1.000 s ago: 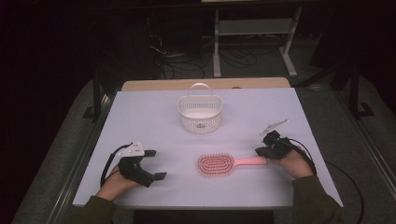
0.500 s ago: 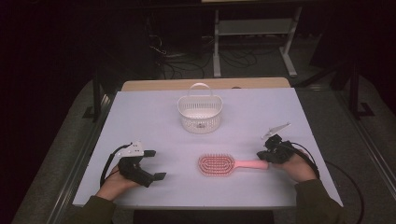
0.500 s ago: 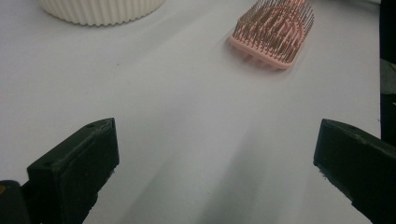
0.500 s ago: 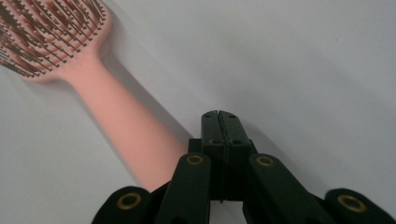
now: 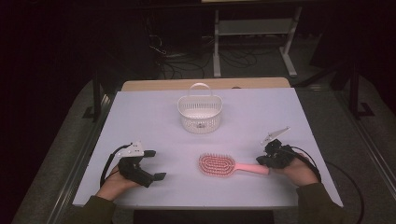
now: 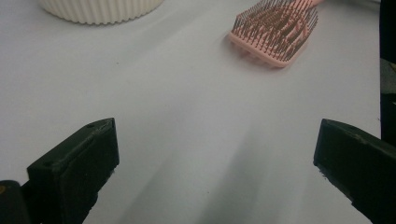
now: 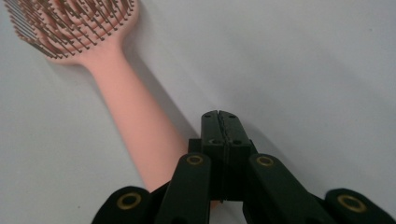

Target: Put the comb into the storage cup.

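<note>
A pink paddle hairbrush, bristles facing up and bearing no readable writing, is lying on the white table before a white basket. The right gripper, jaws pressed together empty, is sitting at its handle; the left gripper is gaping wide.
</note>
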